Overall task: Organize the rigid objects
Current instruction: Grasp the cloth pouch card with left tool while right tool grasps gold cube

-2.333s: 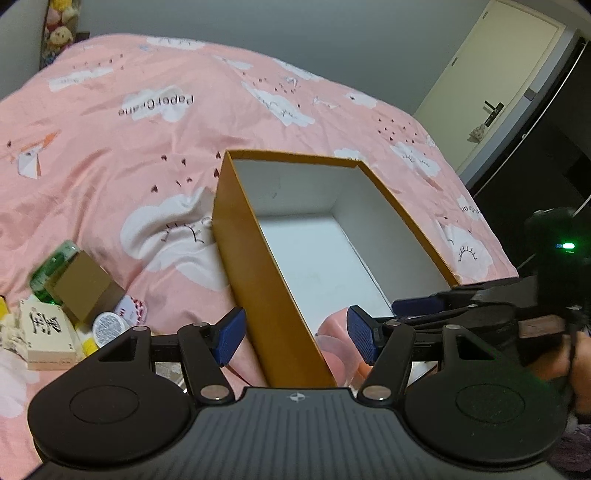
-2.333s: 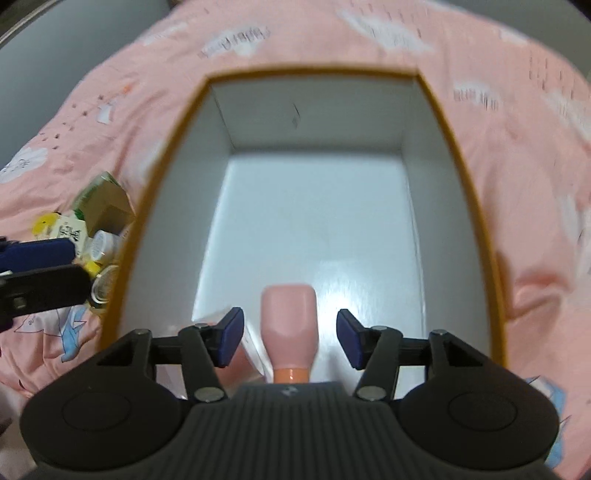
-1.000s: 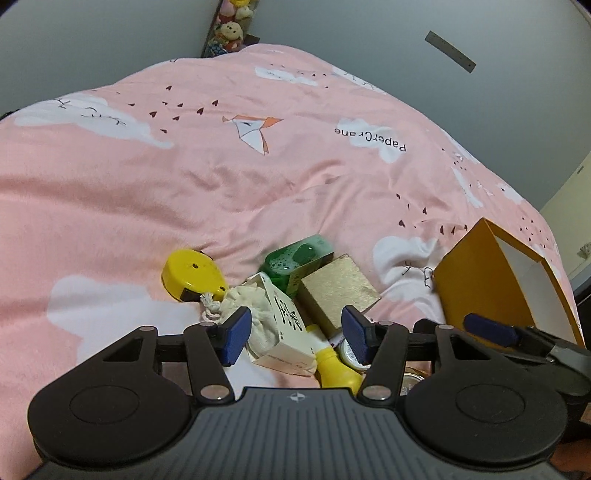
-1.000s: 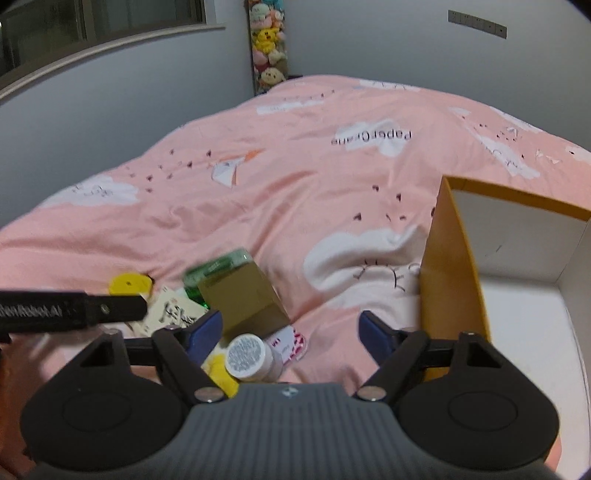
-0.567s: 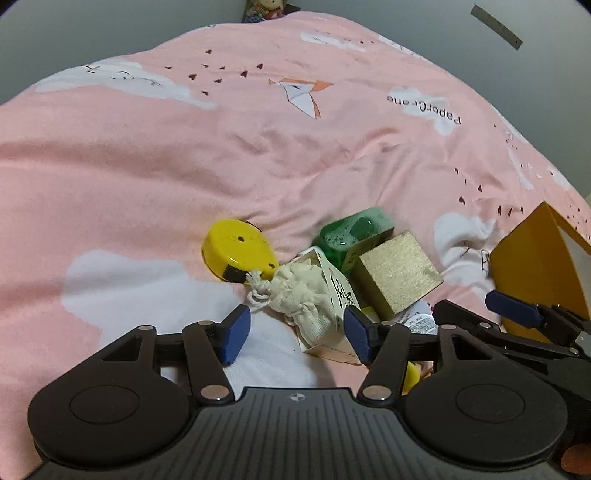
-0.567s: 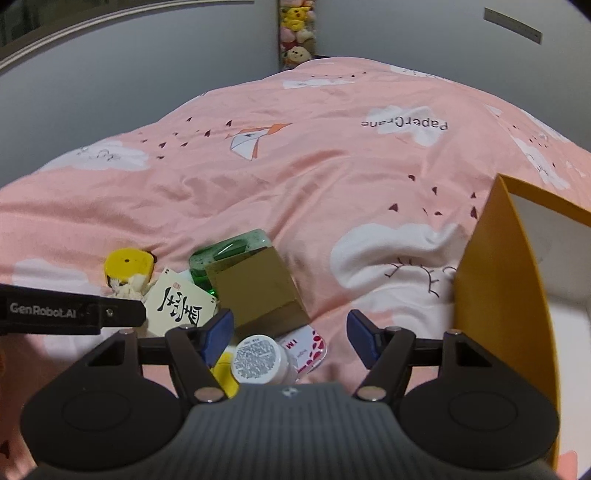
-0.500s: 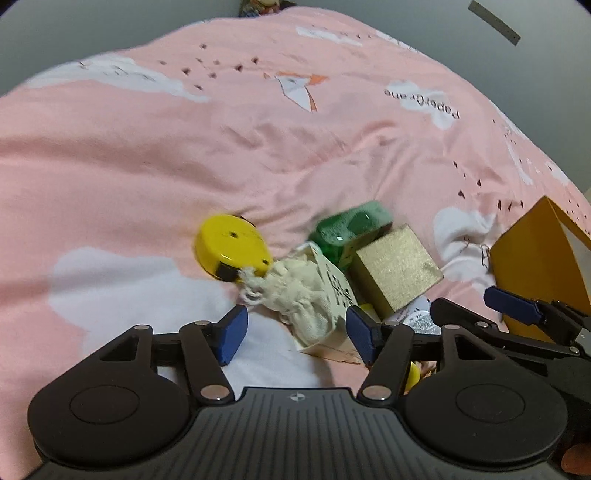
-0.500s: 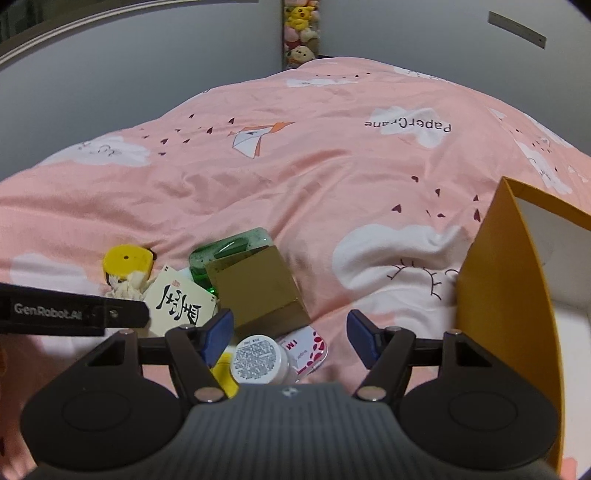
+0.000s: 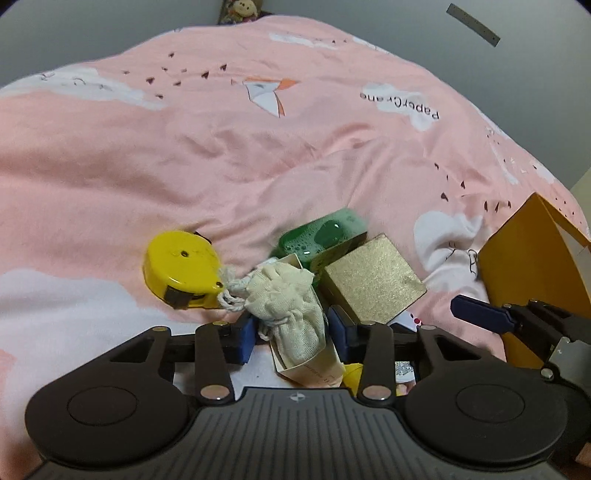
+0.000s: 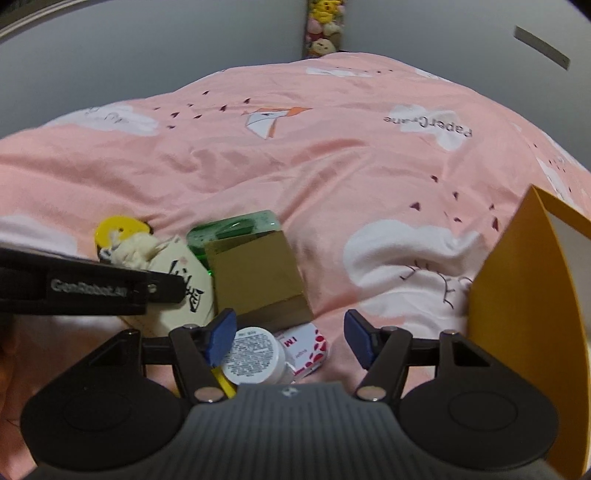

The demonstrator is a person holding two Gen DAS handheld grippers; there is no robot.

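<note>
A pile of small objects lies on the pink bedspread (image 9: pixel 258 147). My left gripper (image 9: pixel 293 334) has its blue fingers close on either side of a cream box with black calligraphy (image 9: pixel 310 363) that carries a white cloth pouch (image 9: pixel 284 306). Beside it lie a yellow tape measure (image 9: pixel 181 266), a green bottle (image 9: pixel 325 236) and a gold box (image 9: pixel 373 282). My right gripper (image 10: pixel 291 336) is open above a white-lidded jar (image 10: pixel 253 356) and a small red-and-white box (image 10: pixel 306 347). The orange box (image 10: pixel 517 314) stands at the right.
The left gripper's arm (image 10: pixel 85 288) crosses the left of the right wrist view. The right gripper's finger (image 9: pixel 480 315) shows at the right of the left wrist view. Plush toys (image 10: pixel 325 26) hang on the far wall.
My left gripper has moved forward and narrowed around the cream box with the pouch. My right gripper has come closer to the jar and the gold box.
</note>
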